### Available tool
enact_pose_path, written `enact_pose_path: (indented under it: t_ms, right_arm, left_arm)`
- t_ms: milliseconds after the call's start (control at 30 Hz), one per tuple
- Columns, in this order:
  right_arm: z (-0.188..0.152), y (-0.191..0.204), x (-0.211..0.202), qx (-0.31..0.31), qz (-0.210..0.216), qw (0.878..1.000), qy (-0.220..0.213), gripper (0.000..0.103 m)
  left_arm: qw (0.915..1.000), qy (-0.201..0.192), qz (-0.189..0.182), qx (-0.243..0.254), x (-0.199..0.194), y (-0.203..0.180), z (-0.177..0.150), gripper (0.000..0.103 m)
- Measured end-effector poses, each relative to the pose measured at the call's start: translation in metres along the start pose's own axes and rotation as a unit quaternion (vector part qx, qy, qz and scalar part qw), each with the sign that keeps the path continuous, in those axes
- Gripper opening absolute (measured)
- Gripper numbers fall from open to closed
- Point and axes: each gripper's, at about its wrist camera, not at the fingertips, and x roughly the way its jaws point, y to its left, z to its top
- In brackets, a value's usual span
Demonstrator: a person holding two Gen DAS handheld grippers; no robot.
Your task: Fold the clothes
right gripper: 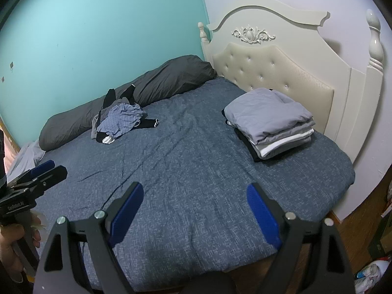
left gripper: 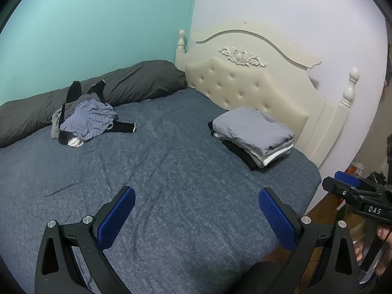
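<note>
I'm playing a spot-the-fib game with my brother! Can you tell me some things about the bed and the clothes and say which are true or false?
1. The folded stack sits near the headboard. True.
2. The left tongs hold a shirt. False: they are open and empty.
3. The messy pile lies beside the dark pillow. True.
4. The top folded piece is red. False: it is grey.
5. The right tongs are open. True.

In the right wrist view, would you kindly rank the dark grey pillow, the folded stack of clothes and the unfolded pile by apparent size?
Largest to smallest as they look:
1. dark grey pillow
2. folded stack
3. unfolded pile
The stack lies nearer the camera than the pile, so that ranking is unsure.
</note>
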Motion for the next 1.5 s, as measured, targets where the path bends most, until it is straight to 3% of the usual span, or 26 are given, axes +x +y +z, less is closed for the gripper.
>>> enact_pose_path:
  t_ms: [300,1500]
  right_arm:
    - [0.000,-0.002,0.001,0.001,-0.003,1.000,-0.002,0.087]
    - [0.005,-0.005,0.007,0.005,0.000,1.000,0.002,0.087]
  left_arm:
    - [1.0000,0.002,-0.004,0.001,0.001,-0.001,-0.002,0.103]
    - [0.9988,-0.006,0.049,0.002,0.011,0.004,0.003,0.103]
